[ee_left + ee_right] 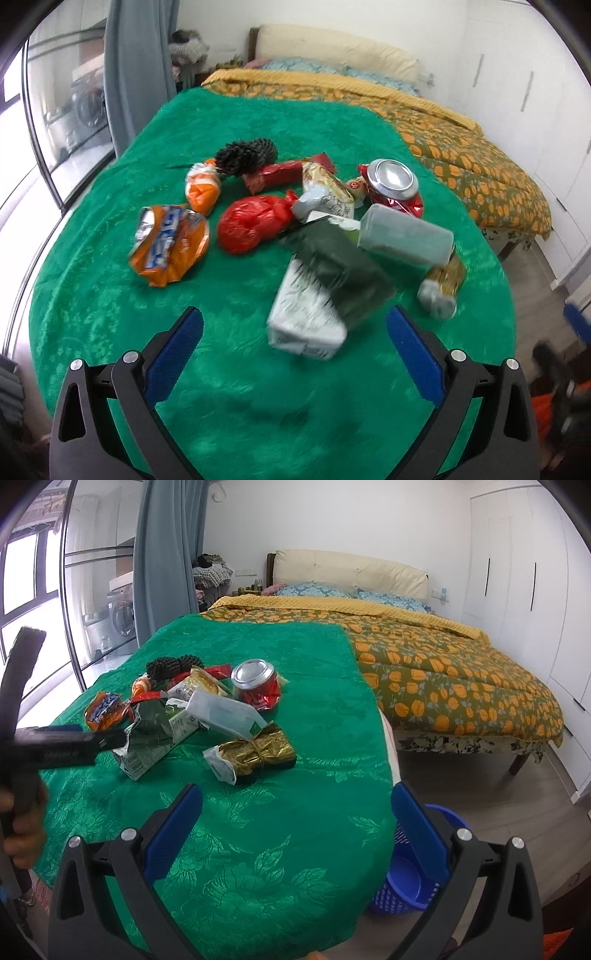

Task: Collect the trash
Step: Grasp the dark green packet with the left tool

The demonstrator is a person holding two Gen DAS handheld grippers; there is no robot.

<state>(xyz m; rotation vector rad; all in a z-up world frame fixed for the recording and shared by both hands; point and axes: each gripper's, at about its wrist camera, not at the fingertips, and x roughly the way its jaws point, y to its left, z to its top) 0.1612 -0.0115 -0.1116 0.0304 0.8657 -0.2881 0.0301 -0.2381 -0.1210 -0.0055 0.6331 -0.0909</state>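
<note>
A pile of trash lies on the green tablecloth [110, 295]: a white and green carton [310, 314], an orange snack bag [170, 245], a red plastic bag [255, 221], a crushed red can [393, 184], a pale box [406, 236] and a gold wrapper [441, 286]. My left gripper [295, 328] is open, just short of the carton. My right gripper [295, 812] is open and empty above the table's near right edge, short of the gold wrapper [255, 755]. The left gripper [110, 738] shows at the carton [147, 755] in the right wrist view.
A blue plastic basket [406, 878] stands on the floor under the table's right edge. A bed with an orange-flowered quilt [461, 679] lies behind the table. A glass door and grey curtain [162, 554] are at the left, white wardrobes [517, 572] at the right.
</note>
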